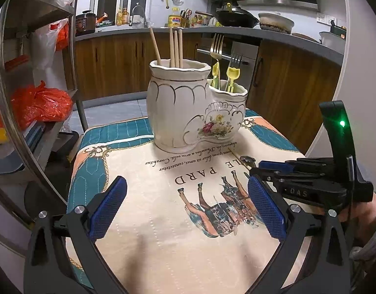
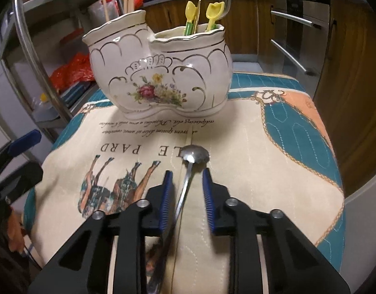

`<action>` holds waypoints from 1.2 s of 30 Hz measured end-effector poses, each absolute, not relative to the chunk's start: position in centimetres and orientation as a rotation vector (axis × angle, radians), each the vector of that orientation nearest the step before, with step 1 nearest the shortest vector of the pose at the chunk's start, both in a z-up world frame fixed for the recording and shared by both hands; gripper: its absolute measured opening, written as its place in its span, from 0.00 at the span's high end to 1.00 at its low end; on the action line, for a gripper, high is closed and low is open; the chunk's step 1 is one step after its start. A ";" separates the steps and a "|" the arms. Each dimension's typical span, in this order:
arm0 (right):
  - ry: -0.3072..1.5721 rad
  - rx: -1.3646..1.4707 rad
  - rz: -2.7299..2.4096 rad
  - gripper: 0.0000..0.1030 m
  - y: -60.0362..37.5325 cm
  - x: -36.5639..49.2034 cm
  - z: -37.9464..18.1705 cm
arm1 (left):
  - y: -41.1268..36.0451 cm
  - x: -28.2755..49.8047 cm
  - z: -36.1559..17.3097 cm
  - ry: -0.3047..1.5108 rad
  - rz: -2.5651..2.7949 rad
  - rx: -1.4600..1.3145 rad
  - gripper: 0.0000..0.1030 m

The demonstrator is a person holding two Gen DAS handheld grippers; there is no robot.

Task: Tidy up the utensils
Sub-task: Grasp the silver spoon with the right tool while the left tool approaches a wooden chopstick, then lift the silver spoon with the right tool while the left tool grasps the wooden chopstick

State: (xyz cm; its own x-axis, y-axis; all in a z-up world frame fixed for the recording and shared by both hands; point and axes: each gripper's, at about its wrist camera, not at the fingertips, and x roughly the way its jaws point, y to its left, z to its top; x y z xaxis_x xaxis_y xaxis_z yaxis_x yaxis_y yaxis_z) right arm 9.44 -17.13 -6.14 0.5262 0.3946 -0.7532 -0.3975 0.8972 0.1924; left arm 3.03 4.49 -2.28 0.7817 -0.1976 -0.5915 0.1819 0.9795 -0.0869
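Note:
A white two-part ceramic utensil holder (image 1: 188, 107) (image 2: 161, 71) stands on the patterned table cloth (image 1: 188, 240). Its tall part holds wooden chopsticks (image 1: 175, 47); its low part holds forks (image 1: 216, 46) and yellow plastic utensils (image 1: 232, 76). A metal spoon (image 2: 188, 178) lies on the cloth, bowl toward the holder. My right gripper (image 2: 187, 180) is open with its fingers on either side of the spoon's handle, not touching it. It also shows in the left wrist view (image 1: 259, 164). My left gripper (image 1: 186, 210) is wide open and empty above the cloth.
A metal shelf rack (image 1: 40, 112) with red bags stands left of the table. Wooden kitchen cabinets (image 1: 119, 63) and an oven (image 2: 300, 41) lie behind. The table's right edge (image 2: 335, 171) is close to the right gripper.

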 end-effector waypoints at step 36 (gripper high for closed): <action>0.831 0.035 0.458 0.98 -25.2 6.6 -2.8 | -5.2 5.4 -5.4 0.793 -0.281 0.002 0.22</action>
State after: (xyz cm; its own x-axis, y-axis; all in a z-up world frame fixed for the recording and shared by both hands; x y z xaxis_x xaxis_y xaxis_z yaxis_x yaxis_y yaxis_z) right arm 6.58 -25.24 -2.82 0.5828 0.4060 -0.7039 -0.3793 0.9020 0.2062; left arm 5.37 -5.18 -5.36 0.6663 -0.2483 -0.7031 0.2496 0.9628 -0.1034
